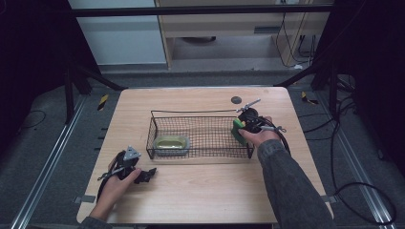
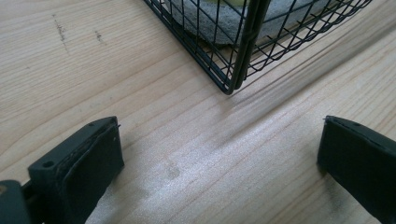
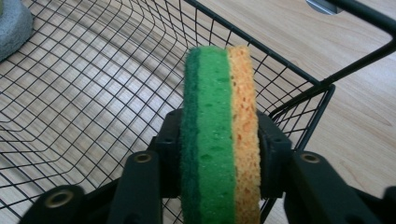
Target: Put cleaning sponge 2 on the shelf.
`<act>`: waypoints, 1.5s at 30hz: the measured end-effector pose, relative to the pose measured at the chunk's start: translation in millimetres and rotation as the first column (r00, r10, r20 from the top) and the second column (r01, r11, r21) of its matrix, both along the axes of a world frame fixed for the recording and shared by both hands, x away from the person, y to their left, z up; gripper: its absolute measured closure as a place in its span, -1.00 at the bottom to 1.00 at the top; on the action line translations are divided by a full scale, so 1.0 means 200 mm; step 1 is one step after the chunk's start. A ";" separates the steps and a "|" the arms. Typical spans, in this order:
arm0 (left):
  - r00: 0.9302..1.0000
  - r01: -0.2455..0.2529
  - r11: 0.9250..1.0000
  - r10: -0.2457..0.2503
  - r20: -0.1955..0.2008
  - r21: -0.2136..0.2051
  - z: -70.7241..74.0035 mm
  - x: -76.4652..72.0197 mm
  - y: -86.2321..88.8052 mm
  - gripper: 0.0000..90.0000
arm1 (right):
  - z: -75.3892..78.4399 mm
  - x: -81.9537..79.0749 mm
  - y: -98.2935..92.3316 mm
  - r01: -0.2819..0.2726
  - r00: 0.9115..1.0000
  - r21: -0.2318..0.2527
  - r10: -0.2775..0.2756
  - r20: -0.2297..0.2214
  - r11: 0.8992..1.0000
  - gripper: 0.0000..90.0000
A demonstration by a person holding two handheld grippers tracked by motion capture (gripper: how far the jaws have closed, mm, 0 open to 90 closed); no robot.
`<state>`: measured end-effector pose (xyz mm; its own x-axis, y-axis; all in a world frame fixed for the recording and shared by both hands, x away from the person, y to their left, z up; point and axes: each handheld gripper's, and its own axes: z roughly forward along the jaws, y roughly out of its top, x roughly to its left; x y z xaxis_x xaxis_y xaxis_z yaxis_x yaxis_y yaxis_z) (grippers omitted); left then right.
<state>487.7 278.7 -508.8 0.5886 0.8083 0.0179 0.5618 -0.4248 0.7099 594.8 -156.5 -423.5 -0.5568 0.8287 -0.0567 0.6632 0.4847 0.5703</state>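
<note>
Wooden table (image 1: 200,191): one basket (image 1: 200,113), right claw (image 1: 242,128) gripping one sponge (image 3: 219,140), left claw (image 1: 145,175) open.

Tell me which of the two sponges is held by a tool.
The green and yellow sponge, clamped on edge in the right tool. The grey one lies loose in the basket.

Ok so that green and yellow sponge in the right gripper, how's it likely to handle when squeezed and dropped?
The sponge looks porous, so probably soft and light. Held on edge in the right gripper, it seems to keep its shape. Released over the wire basket, it would likely topple flat rather than roll.
</note>
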 end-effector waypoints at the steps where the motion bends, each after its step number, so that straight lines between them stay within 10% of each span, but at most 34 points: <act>1: 1.000 0.000 1.000 0.000 0.000 0.000 0.00 0.00 0.00 -1.00 | 0.00 0.00 0.00 0.000 1.000 -0.004 0.000 0.000 1.000 0.30; 45: 1.000 0.000 1.000 0.000 0.000 0.000 0.00 0.00 0.00 -1.00 | 0.13 -0.10 0.06 -0.061 0.998 0.026 0.061 0.022 0.998 0.39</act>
<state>487.8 278.7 -508.8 0.5888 0.8080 0.0184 0.5614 -0.4253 0.7099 575.1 -144.5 -397.8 -0.6052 0.7947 -0.0474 0.6208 0.5084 0.5968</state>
